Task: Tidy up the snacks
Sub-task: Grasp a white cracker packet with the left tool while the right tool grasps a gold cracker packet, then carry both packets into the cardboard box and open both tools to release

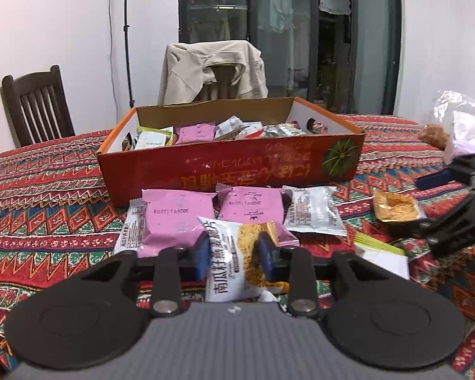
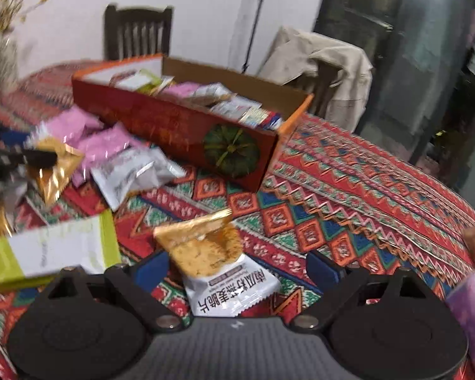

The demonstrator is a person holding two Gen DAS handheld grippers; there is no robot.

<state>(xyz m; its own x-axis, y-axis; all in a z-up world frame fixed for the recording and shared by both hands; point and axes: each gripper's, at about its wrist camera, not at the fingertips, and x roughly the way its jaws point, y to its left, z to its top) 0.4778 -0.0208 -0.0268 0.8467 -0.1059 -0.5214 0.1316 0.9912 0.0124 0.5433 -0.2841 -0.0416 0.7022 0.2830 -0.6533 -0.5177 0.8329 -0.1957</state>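
Left gripper (image 1: 232, 253): jaws clamped on a white-and-gold snack packet (image 1: 234, 262), its lower end hidden behind the gripper body. Right gripper (image 2: 237, 269): jaws apart around a second white-and-gold packet (image 2: 212, 266), pads clear of it. At twelve o'clock on the tabletop (image 1: 47, 196), the red snack box (image 1: 231, 164); contents blurred in the right view.

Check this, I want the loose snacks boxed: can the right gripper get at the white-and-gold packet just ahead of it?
Likely yes: the packet lies uncovered on the tablecloth, between the fingers of the open right gripper, nothing blocking.
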